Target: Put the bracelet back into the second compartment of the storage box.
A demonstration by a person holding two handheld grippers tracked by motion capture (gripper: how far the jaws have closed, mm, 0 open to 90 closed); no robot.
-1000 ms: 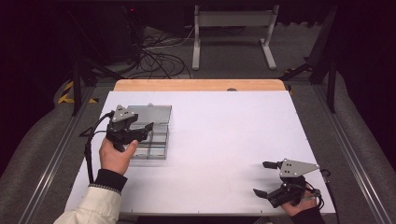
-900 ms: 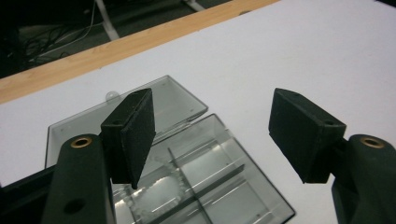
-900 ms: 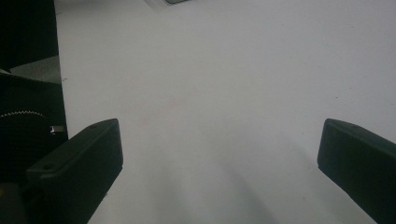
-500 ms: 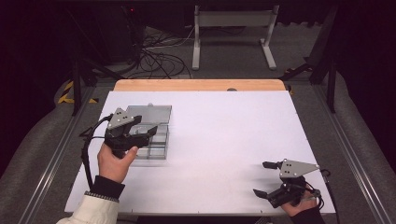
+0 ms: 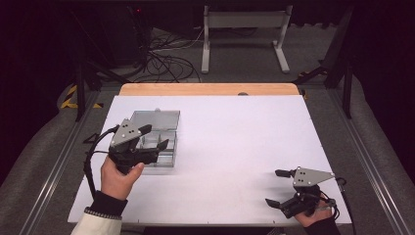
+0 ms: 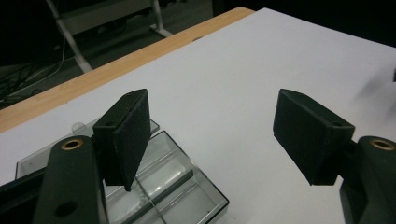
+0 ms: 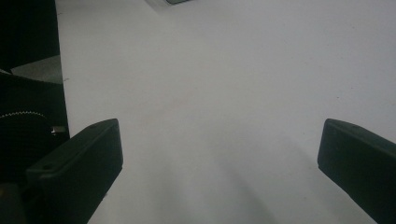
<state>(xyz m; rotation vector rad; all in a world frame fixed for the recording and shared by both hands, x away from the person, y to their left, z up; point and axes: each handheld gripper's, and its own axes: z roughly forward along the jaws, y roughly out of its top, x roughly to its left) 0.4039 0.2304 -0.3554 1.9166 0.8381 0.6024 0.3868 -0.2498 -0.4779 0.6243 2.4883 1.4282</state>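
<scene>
1. One clear plastic compartment box (image 5: 157, 137) lies flat on the left half of the white table (image 5: 235, 147), its thin dividers splitting the tray into cells.
2. Its lid is see-through with a small tab at the far edge.
3. Left gripper (image 5: 152, 138) hovers over the box; its jaws have just been opening and stand wide, nothing between them.
4. Right gripper (image 5: 278, 187) rests near the table's near right corner, jaws spread, holding nothing.

A white table (image 5: 235, 147) with a wooden strip (image 5: 205, 89) along its far edge stands on a grey floor (image 5: 244, 61). Beyond that edge, black cables (image 5: 166, 58) tangle beside a pale metal stand (image 5: 244, 29) in a dark room.
</scene>
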